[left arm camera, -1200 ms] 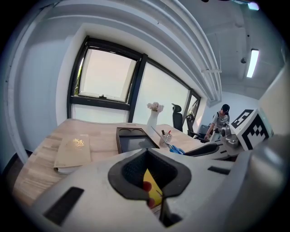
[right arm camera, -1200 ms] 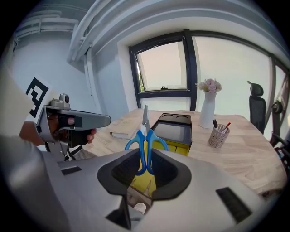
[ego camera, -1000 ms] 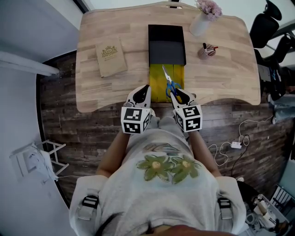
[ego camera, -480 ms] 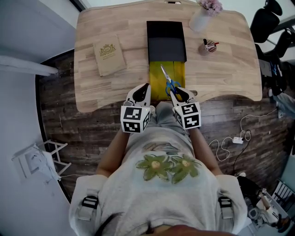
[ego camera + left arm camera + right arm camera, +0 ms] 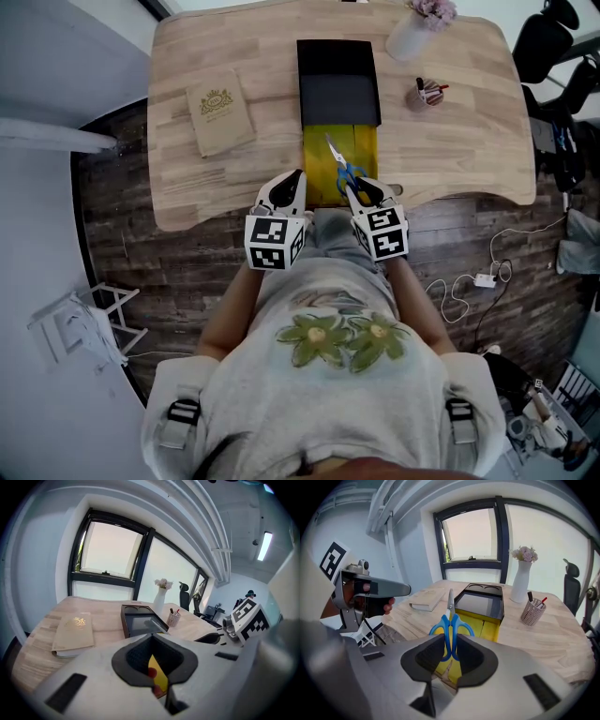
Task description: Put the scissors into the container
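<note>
Blue-handled scissors point blades-forward above the yellow tray, which is drawn out of the black container sleeve toward me. My right gripper is shut on the scissors' handles, at the tray's near right end. My left gripper sits at the tray's near left corner, jaws together. Only a thin yellow sliver shows through their slit. The sleeve lies ahead of it.
A tan book lies left of the container. A white vase with flowers and a mesh pen cup stand at the back right. The desk's near edge is right under both grippers.
Both grippers and the scissors hold almost the same place over the tray. Only the head view has drifted a little.
</note>
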The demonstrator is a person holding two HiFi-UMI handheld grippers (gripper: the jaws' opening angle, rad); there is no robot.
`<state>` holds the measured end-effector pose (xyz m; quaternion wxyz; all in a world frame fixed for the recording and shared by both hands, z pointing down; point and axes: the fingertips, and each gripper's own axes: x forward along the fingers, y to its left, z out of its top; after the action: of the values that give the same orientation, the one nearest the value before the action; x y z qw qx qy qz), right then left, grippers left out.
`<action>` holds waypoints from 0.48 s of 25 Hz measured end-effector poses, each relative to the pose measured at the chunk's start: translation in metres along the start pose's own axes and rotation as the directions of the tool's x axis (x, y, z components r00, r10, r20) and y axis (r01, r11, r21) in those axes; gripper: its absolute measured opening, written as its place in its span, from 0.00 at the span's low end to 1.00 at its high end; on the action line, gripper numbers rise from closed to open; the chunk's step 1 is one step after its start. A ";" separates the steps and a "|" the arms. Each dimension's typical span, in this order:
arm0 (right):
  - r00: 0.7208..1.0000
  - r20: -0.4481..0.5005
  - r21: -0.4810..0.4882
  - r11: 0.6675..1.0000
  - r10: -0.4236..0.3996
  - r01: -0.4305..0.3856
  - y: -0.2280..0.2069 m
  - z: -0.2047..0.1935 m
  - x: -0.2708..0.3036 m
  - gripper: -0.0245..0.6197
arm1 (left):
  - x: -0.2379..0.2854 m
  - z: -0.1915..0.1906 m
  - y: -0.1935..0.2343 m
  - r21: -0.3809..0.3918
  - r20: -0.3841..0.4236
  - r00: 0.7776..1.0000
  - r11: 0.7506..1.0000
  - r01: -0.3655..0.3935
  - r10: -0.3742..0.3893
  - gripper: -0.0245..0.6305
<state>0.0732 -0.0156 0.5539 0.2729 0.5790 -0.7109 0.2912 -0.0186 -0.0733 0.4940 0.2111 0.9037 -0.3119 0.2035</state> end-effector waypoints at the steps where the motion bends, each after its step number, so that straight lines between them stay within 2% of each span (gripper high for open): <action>1: 1.000 -0.003 -0.001 1.000 0.000 0.000 -0.001 0.000 0.002 0.16 | 0.002 -0.001 0.001 0.001 -0.006 1.000 1.000 0.002 -0.002 0.04; 12: 0.999 -0.034 -0.015 1.000 0.000 0.000 -0.007 -0.001 0.019 0.16 | 0.017 -0.013 0.004 -0.023 -0.047 0.999 1.000 0.014 -0.015 0.04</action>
<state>0.0765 -0.0286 0.5697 0.2893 0.5719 -0.7082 0.2959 -0.0119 -0.0772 0.5144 0.2299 0.8985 -0.3027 0.2196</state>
